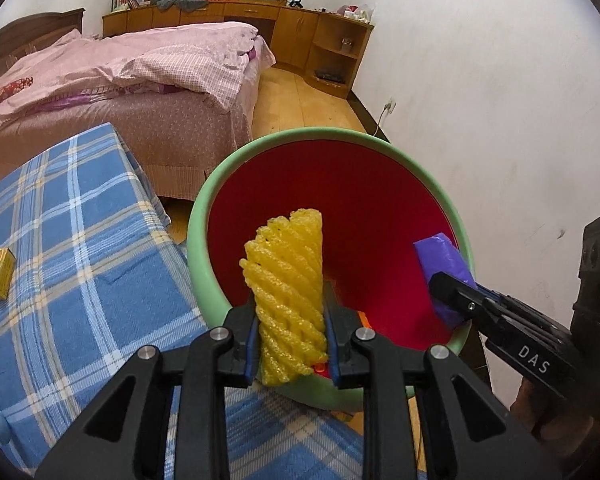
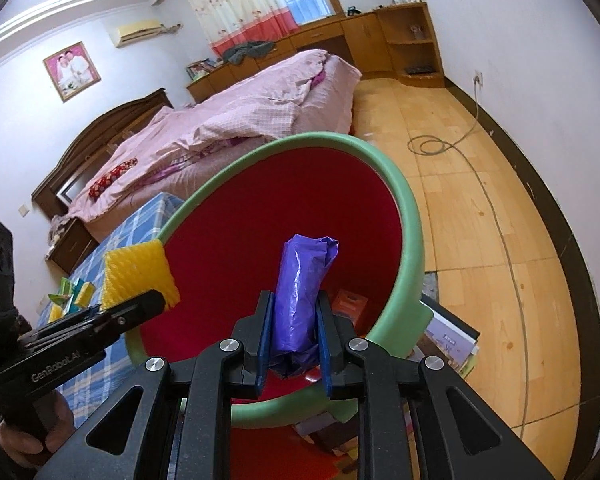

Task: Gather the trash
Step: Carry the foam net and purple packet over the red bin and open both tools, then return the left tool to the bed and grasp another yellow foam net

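Trash held over the bin

Fingers of my left gripper pinch a yellow foam net at lower centre of the left view, upright over the red-lined green bin. My right gripper clamps a purple plastic bundle above the same bin, lower centre of its view. Blue plaid cloth lies left, pink bed in the upper frame

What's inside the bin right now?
At the bottom of the bin, an orange box shows. The yellow foam net and purple bag, both gripped above the opening, hide the rest.
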Action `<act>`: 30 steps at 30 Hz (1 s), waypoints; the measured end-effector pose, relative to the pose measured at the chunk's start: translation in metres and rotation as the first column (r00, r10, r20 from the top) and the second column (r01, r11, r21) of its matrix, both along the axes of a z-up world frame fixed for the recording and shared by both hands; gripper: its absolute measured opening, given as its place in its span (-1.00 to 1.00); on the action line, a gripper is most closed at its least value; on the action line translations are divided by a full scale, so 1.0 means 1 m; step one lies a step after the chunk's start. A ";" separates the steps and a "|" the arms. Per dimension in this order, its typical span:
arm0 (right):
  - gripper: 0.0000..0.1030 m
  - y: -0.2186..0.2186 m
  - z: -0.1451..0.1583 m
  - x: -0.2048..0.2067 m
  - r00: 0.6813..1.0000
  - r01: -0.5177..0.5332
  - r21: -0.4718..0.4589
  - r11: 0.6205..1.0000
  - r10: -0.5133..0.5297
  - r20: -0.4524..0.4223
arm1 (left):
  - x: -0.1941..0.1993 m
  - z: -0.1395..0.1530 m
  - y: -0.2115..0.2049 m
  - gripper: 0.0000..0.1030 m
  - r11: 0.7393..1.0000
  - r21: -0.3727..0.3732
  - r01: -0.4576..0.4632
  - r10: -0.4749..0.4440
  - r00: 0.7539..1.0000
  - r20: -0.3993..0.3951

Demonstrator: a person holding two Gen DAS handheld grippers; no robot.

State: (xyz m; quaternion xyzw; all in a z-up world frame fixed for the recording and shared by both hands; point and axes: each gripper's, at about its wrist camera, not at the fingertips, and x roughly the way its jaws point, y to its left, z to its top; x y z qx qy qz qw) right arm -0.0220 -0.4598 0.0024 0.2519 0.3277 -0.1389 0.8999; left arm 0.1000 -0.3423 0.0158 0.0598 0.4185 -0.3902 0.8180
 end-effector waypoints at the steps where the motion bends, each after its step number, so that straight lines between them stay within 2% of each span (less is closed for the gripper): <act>1: -0.58 -0.001 -0.002 0.000 1.000 0.004 0.005 1.000 -0.004 -0.004 | 0.000 -0.001 0.000 -0.46 1.000 -0.006 0.005 -0.005 1.000 -0.002; 4: -0.58 -0.003 -0.003 -0.001 1.000 0.002 0.016 1.000 -0.002 0.002 | 0.000 0.000 0.002 -0.31 0.999 -0.032 0.022 -0.022 1.000 -0.022; 6: -0.55 -0.002 -0.002 -0.003 1.000 0.005 0.022 1.000 -0.005 0.006 | -0.001 0.003 0.004 -0.12 0.998 -0.050 0.026 -0.028 0.999 -0.033; 9: -0.50 -0.003 0.000 -0.005 1.000 0.006 0.023 1.000 -0.007 0.013 | -0.003 0.008 0.006 0.06 0.999 -0.052 0.014 -0.015 1.000 -0.025; 12: -0.26 -0.004 0.003 -0.010 0.999 0.010 0.024 1.000 -0.011 0.032 | -0.002 0.012 0.009 0.10 0.999 -0.054 -0.001 0.000 1.000 -0.020; 13: -0.13 -0.003 0.004 -0.012 0.999 0.014 0.025 1.000 -0.015 0.036 | -0.002 0.013 0.010 0.10 0.998 -0.056 -0.004 0.003 1.000 -0.021; 14: -0.10 -0.003 0.005 -0.013 0.999 0.016 0.026 1.000 -0.017 0.040 | -0.002 0.014 0.011 0.11 0.998 -0.057 -0.007 0.005 1.000 -0.023; 17: -0.09 -0.002 0.008 -0.016 0.999 0.023 0.031 0.999 -0.024 0.045 | -0.002 0.016 0.012 0.18 0.998 -0.058 -0.021 0.020 1.000 -0.024; 30: -0.08 0.011 0.025 -0.036 0.996 0.029 0.043 0.999 -0.033 0.087 | -0.008 0.031 0.029 0.18 0.998 -0.055 -0.036 0.037 0.999 0.013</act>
